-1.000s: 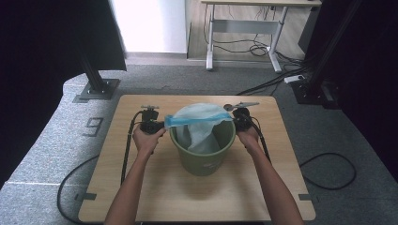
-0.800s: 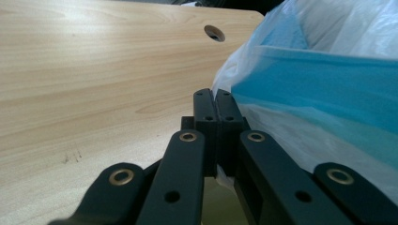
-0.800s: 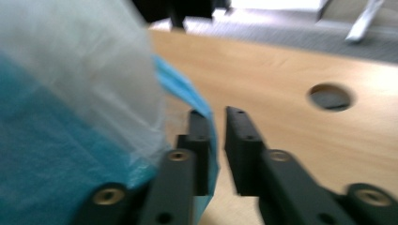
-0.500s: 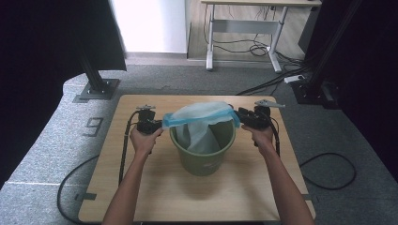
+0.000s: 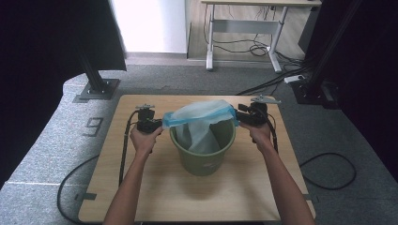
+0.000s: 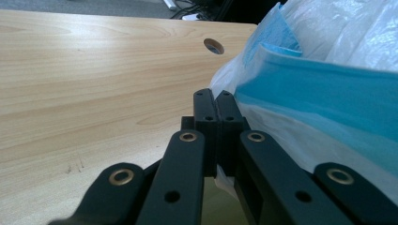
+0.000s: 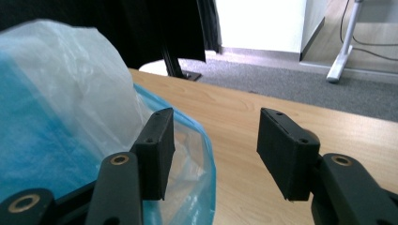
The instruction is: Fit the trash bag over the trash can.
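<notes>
A green bucket [image 5: 204, 161] stands in the middle of the wooden table [image 5: 155, 187]. A translucent white bag [image 5: 202, 117] with a blue rim hangs into it and is stretched across its far side. My left gripper [image 5: 159, 123] is at the bag's left end. In the left gripper view it [image 6: 216, 101] is shut on the bag's edge [image 6: 319, 93]. My right gripper [image 5: 240, 117] sits at the bag's right end. In the right gripper view it [image 7: 218, 129] is open, with the bag [image 7: 70, 117] against its left jaw and bare table [image 7: 244, 112] between the jaws.
A cable hole [image 6: 213, 45] pierces the tabletop beyond the left gripper. A black cable [image 5: 124, 150] trails down the table's left side. Behind the table are a black stand base [image 5: 96, 89] and a white-legged desk [image 5: 244, 28] on grey carpet.
My right gripper swung out to the right, then came back a little toward the bucket. The bag's blue rim now spans wider. The left hand has barely moved.
</notes>
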`<state>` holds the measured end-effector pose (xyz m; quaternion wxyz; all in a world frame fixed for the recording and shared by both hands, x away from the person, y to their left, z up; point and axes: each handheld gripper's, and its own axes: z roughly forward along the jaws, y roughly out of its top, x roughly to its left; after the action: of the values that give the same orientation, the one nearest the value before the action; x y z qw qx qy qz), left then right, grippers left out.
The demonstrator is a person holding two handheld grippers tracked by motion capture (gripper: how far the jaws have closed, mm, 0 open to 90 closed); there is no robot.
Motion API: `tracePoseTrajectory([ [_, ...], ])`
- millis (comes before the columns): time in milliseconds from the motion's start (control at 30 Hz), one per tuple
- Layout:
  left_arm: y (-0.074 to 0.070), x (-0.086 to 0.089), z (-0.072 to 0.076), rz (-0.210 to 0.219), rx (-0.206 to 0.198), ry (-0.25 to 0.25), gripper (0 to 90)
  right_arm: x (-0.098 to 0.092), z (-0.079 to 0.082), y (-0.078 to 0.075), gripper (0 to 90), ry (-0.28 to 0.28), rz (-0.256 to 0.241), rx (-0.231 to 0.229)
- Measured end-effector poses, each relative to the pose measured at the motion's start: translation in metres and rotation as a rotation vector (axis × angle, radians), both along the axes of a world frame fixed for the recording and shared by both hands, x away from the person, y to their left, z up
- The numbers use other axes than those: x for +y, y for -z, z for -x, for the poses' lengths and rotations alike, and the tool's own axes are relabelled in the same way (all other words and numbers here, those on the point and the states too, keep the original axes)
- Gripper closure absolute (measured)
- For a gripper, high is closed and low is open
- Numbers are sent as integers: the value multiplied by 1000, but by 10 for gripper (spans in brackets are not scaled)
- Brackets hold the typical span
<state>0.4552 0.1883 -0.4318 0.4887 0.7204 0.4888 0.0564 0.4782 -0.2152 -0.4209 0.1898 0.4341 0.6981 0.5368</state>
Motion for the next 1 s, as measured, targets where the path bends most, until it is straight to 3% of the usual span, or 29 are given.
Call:
tracePoseTrajectory([
  [267,-2,1,2,-4,-7,-3,896,-15,11,-14,456,35,-21,-44],
  [300,-2,1,2,-3,-10,-3,896,-20,14,-18,462,40,-42,-59],
  [400,-3,0,3,-4,-11,-3,896,-23,18,-22,463,27,-50,-71],
  [600,-2,0,2,-8,-8,-4,896,-23,36,-28,461,-42,-39,-88],
  [800,-3,-1,4,-17,-10,-5,896,-17,56,-27,454,-144,-33,-97],
  [1000,-4,-1,4,-18,-9,-6,896,-12,63,-27,451,-170,-14,-104],
])
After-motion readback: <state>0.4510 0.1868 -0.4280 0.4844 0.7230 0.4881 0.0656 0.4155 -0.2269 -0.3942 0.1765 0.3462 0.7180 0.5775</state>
